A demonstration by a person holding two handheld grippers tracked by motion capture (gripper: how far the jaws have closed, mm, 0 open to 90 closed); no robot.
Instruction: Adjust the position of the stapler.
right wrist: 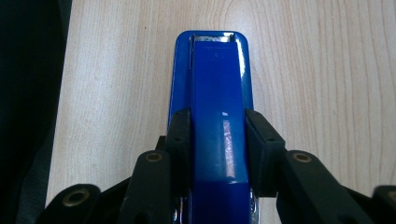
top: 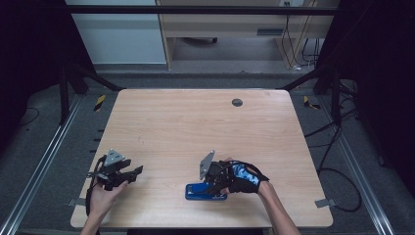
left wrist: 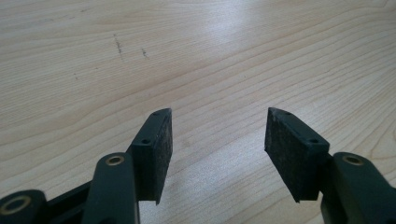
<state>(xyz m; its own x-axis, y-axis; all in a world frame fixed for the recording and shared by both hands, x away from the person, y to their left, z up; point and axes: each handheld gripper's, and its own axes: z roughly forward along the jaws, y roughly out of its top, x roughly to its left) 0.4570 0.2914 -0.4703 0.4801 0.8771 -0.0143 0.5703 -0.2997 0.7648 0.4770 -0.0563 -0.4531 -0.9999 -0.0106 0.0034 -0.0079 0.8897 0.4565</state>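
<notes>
I see a pale wood-grain tabletop (left wrist: pixel 196 51), smooth with a soft sheen and a few dark scuffs. My right tongs (right wrist: pixel 218 140) press matt black plastic against a glossy blue stapler (right wrist: pixel 215 93) with a bright metal edge. My left tongs (left wrist: pixel 218 140) carry rough, dull black pads (left wrist: pixel 285 154) and brass-coloured rivets.

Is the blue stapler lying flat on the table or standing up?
Lying flat. The blue stapler rests lengthwise on its base on the table, and the right gripper is clamped on its sides.
</notes>
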